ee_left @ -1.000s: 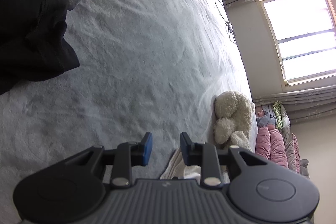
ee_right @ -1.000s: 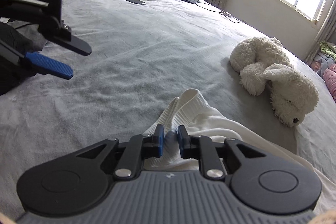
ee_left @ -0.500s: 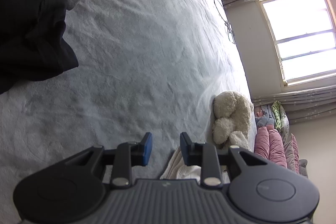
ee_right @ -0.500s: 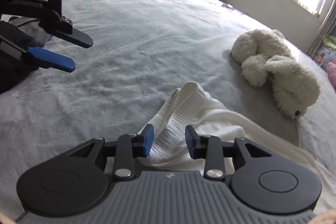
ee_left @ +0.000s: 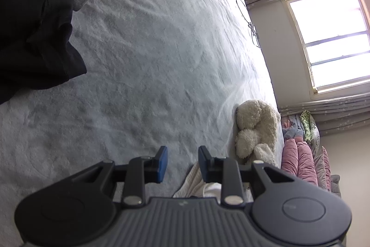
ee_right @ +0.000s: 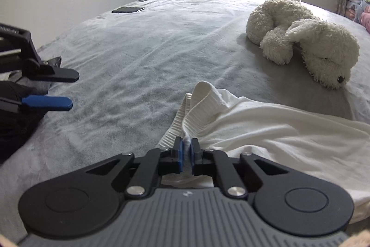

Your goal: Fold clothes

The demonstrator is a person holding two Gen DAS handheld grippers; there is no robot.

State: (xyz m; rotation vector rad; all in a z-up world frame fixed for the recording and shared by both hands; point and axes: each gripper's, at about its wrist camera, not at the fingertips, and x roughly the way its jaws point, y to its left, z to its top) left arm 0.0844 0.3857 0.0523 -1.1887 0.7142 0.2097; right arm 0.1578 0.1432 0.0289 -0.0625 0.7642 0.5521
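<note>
A white garment (ee_right: pixel 266 129) with a ribbed hem lies crumpled on the grey bed, at the lower right of the right wrist view. My right gripper (ee_right: pixel 187 145) is shut on a pinch of that ribbed hem. My left gripper (ee_left: pixel 182 157) hovers open over bare bedding with nothing between its fingers; a strip of the white garment (ee_left: pixel 196 184) shows just below it. In the right wrist view the left gripper (ee_right: pixel 64 89) hangs open at the left, well apart from the garment.
A cream plush dog (ee_right: pixel 300 38) lies on the bed right of the garment. Dark and grey clothes (ee_left: pixel 34 27) are piled at the left. Flat dark devices (ee_right: pixel 128 9) and a cable lie at the far end. Pink bedding (ee_left: pixel 300 161) sits beside the bed under a window.
My right gripper opened half a second ago, then closed again on the ribbed hem of the white garment. The left gripper stayed open and barely moved.
</note>
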